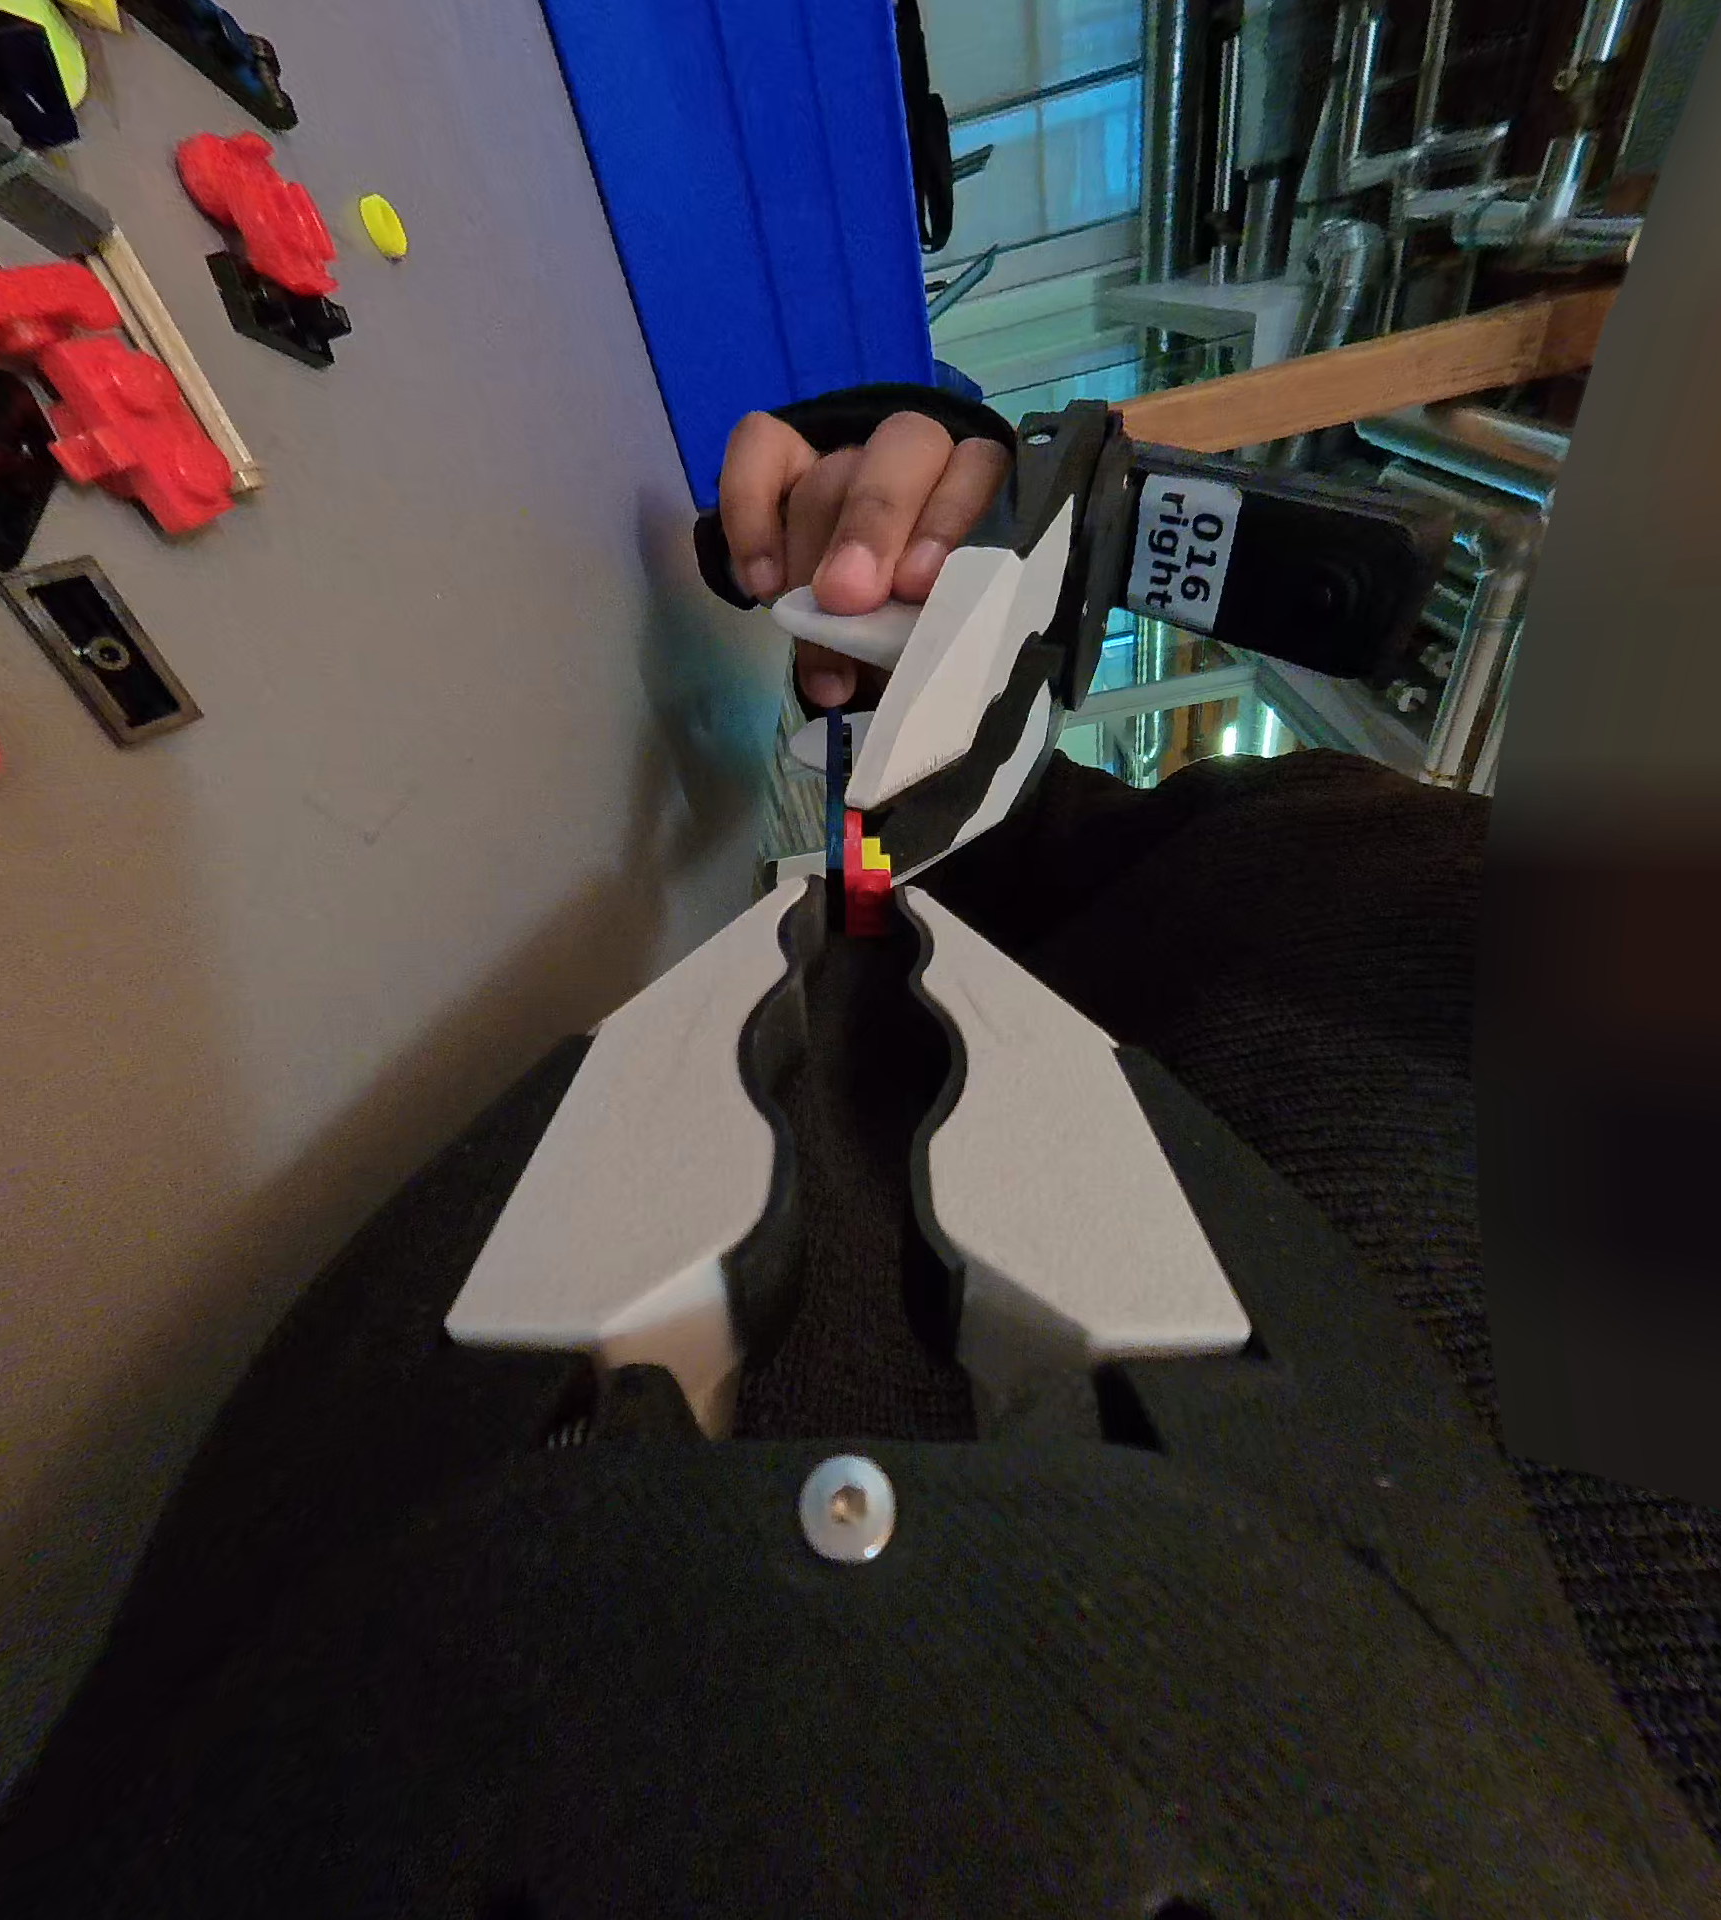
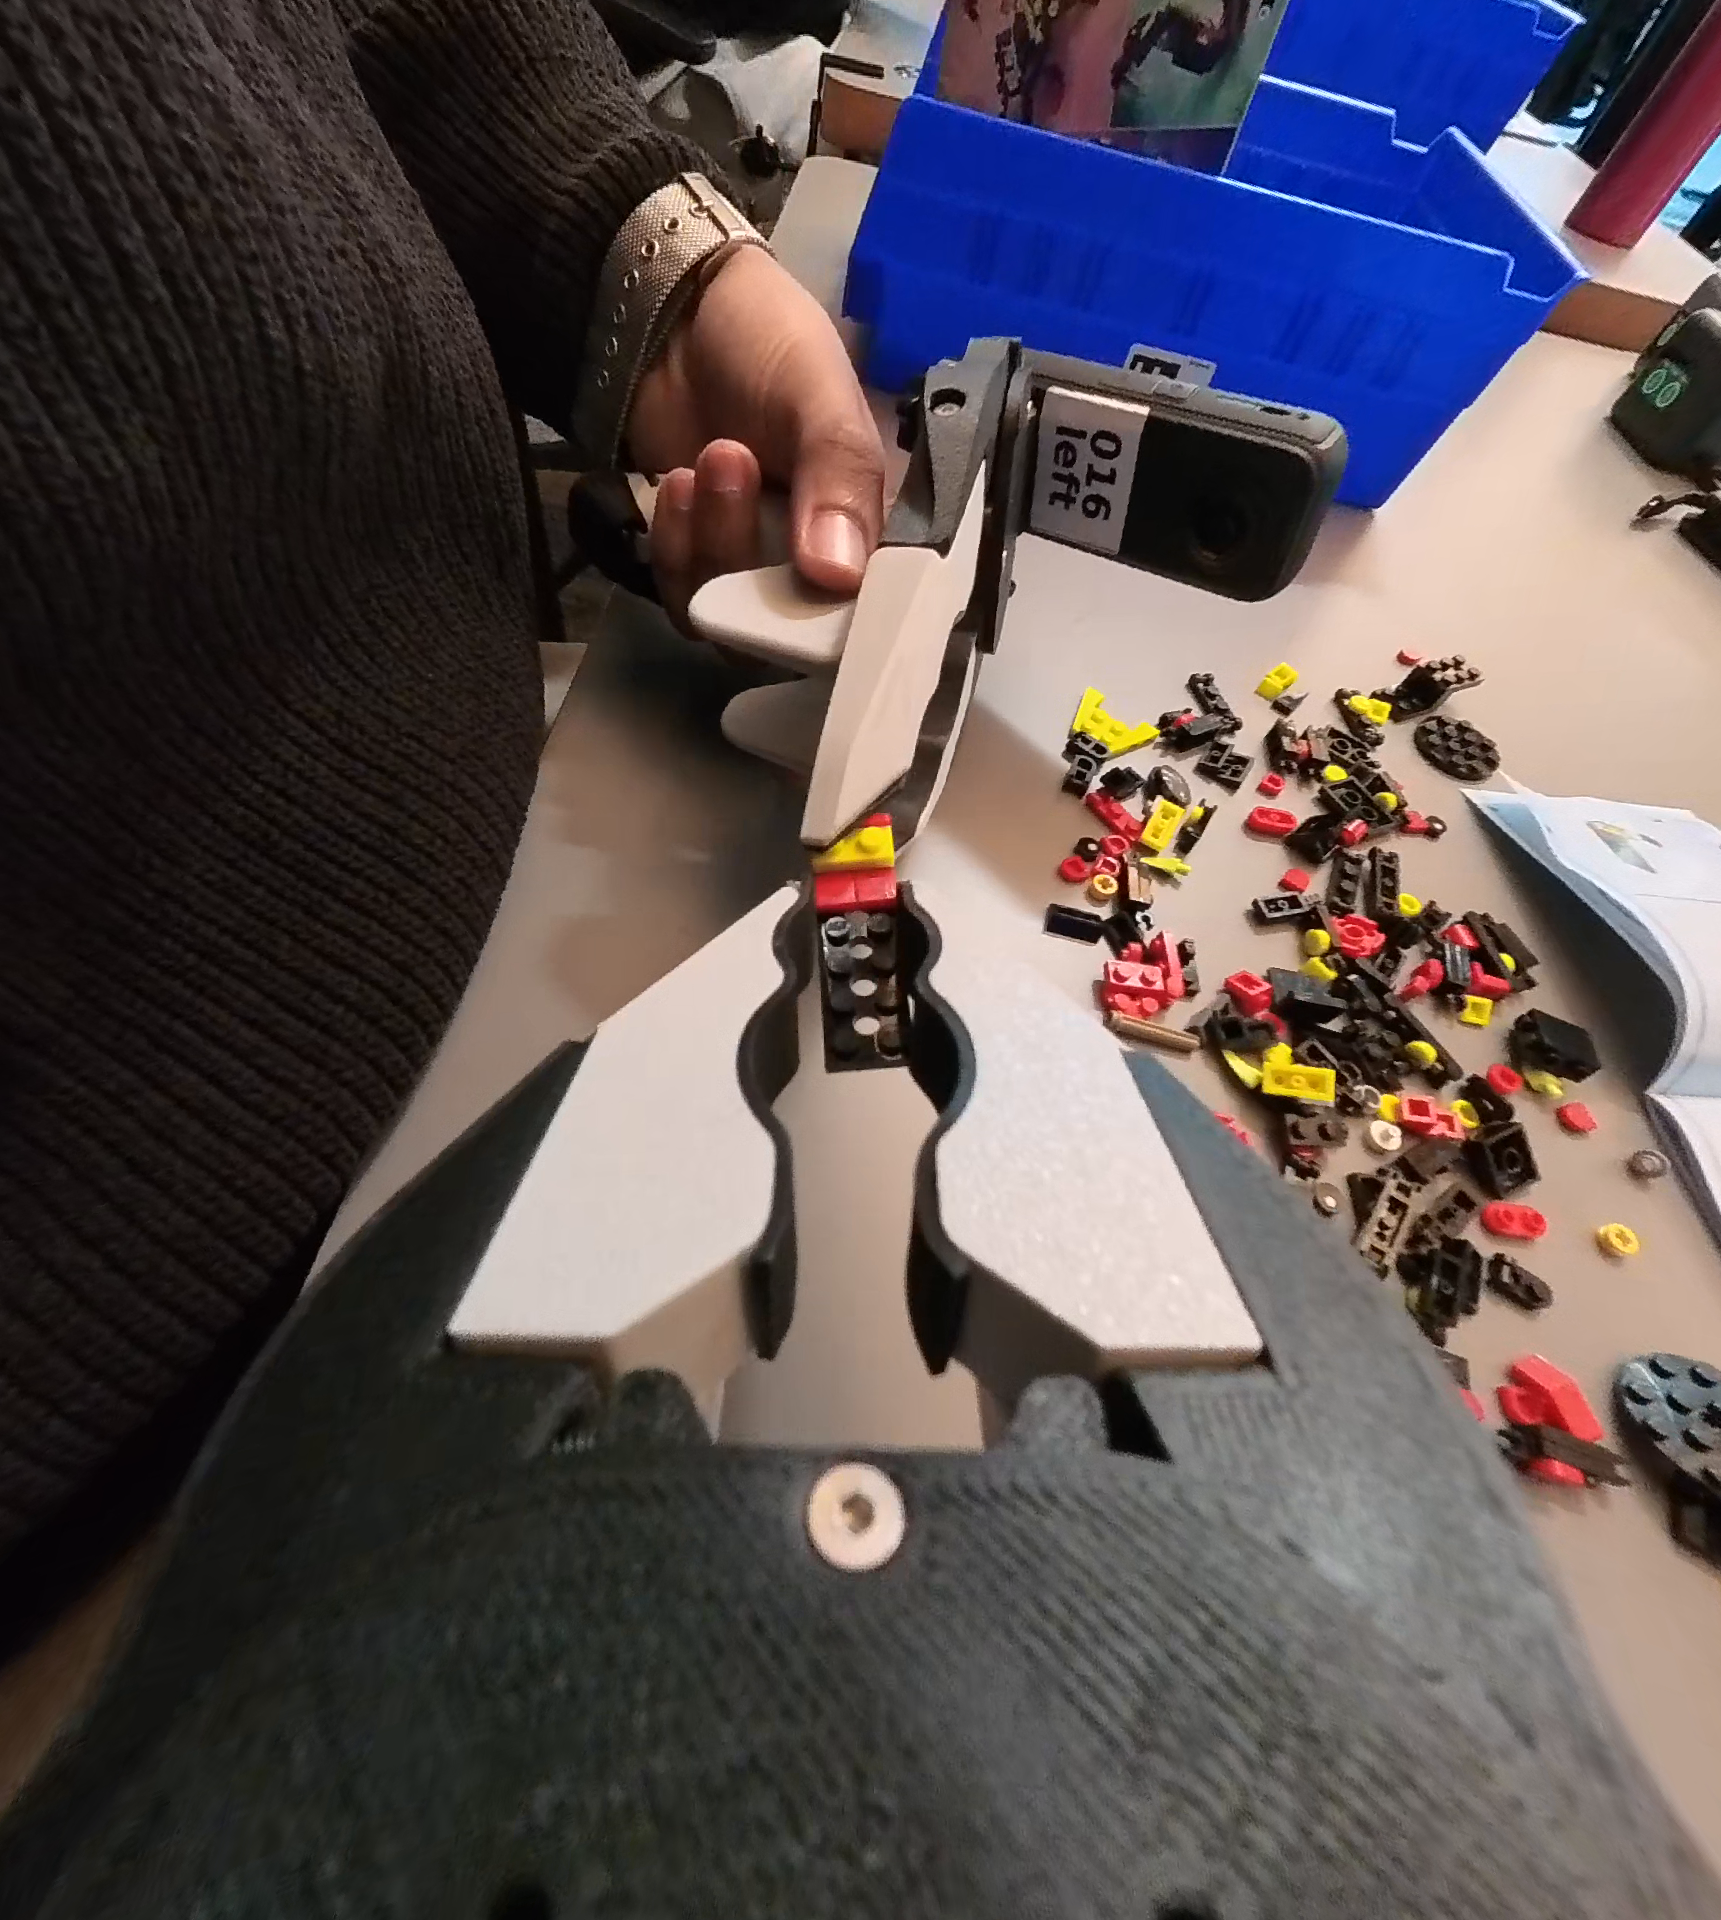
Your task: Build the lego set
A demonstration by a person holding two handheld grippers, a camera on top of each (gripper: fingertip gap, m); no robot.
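A small lego assembly is held in the air between both grippers: a black studded plate (image 2: 861, 987) with red bricks (image 2: 854, 890) and a yellow brick (image 2: 856, 847) at its far end. My right gripper (image 2: 854, 904) is shut on the black plate. My left gripper (image 1: 861, 891) is shut on the red and yellow end of the assembly (image 1: 864, 883). In the right wrist view the left gripper (image 2: 861, 821) comes down from above onto the yellow brick. In the left wrist view the right gripper (image 1: 887, 821) meets the assembly from the upper right.
A pile of loose red, black and yellow bricks (image 2: 1355, 987) lies on the grey table (image 2: 1251, 644), with an open instruction booklet (image 2: 1718, 935) to its right. A blue bin (image 2: 1199, 239) stands behind. A black round plate (image 2: 1697, 1423) lies near right. A person's black sleeve (image 2: 160, 623) fills the left. My two grippers' fingertips are within a few centimetres of each other.
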